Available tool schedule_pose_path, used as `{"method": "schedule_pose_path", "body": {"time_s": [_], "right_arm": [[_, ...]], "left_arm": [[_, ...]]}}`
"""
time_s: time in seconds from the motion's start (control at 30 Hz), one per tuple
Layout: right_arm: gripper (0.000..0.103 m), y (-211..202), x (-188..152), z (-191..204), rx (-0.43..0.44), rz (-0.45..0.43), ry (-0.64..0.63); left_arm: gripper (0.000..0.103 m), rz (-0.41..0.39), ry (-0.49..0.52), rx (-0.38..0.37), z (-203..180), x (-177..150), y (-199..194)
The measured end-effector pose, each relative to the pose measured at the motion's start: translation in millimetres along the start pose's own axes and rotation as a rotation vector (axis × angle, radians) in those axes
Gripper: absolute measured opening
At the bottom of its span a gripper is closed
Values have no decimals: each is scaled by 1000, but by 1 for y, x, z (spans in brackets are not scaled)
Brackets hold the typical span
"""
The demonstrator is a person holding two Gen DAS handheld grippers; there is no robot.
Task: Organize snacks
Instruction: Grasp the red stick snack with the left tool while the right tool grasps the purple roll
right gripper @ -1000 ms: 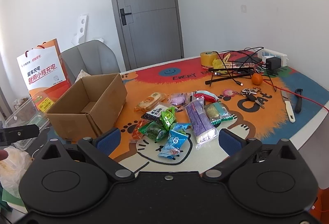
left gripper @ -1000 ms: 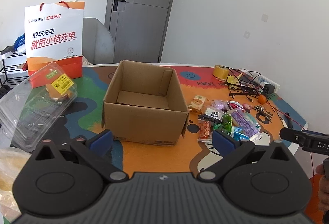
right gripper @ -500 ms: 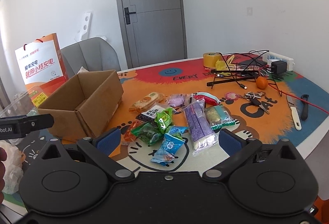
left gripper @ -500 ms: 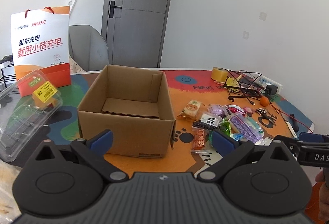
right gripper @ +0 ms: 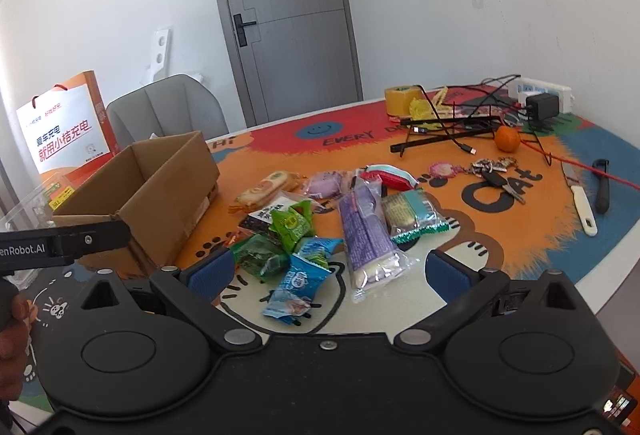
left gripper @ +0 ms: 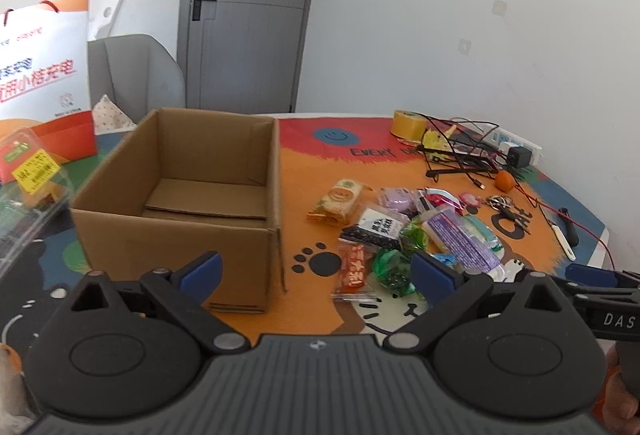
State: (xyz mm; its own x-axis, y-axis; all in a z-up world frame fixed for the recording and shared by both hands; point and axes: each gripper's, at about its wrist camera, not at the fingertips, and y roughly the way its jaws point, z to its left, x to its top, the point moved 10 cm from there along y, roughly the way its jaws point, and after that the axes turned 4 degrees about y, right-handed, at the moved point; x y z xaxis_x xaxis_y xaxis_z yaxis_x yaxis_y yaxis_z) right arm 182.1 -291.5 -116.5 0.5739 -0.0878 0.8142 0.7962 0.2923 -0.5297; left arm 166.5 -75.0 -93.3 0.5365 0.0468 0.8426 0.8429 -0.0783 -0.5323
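Observation:
An empty open cardboard box stands on the colourful table, also in the right wrist view. Right of it lies a heap of snack packets: an orange biscuit pack, a red packet, green packets, a long purple pack, a blue packet. My left gripper is open and empty, held above the table's near edge before the box. My right gripper is open and empty, just short of the blue packet.
A clear plastic clamshell and an orange-white paper bag stand left of the box. Cables, a tape roll, a tangerine, keys and a knife lie at the right.
Both grippers have moved closer to the table; the left view has swung right, so the box and snacks sit nearer. Both stay open and empty.

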Motion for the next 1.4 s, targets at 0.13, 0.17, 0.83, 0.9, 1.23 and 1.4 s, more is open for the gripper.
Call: {"method": "schedule_pose_path", "body": {"time_s": [0.13,0.17,0.83,0.9,1.23,1.4], "right_arm": [[102,10,-5,-12,-10,19,31],[102,13,-6,-14,-12,21,33],[85,80,-5,-35,-98,115,-32],[84,85,-6,-39,-96,126,-11],[75,105,-7,-41,-99,125,-6],[61,111,-6,-34,-100,109,-49]], "left_arm": [[98,13,4,-12,-9,-3,13],[96,21,9,-18,-11,-4,17],[59,166,21,-27,-34,-22,91],[59,172,17,-21,-33,-22,96],[57,194,8,-20,-31,-30,115],[43,171,10,-2,-30,-28,117]]}}
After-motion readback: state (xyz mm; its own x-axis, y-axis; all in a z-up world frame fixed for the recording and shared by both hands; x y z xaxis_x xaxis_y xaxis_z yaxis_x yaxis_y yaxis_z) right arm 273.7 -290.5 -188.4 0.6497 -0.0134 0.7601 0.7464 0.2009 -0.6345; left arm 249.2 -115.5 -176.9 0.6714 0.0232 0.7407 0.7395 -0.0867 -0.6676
